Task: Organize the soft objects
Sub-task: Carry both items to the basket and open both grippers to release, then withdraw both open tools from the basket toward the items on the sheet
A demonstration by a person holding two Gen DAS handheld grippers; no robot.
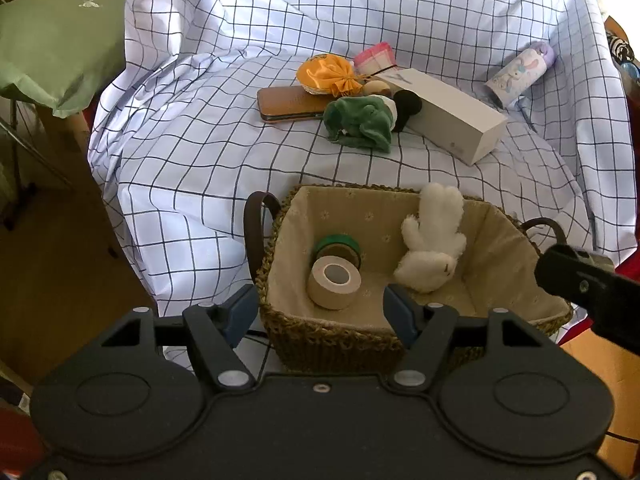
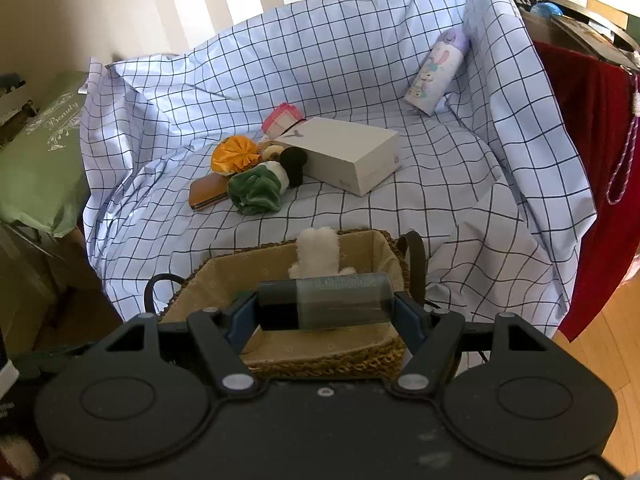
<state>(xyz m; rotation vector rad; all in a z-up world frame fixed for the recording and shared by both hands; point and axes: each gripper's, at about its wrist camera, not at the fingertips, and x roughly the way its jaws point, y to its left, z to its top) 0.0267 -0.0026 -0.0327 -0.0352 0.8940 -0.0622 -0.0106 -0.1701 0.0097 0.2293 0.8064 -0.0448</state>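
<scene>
left gripper [image 1: 320, 312]: fingers apart, empty, over near basket [image 1: 332, 344] rim | white plush toy [image 1: 434, 240] lies inside, far right | right gripper [image 2: 324, 314]: clamps dark bottle [image 2: 324, 300] endwise above basket, likely for dropping in

You get bright daylight from behind the checked sheet [image 1: 360, 12], washing out its upper folds; focus is sharp mid-frame, while fisheye bending and dark vignetting crowd the corners.
</scene>
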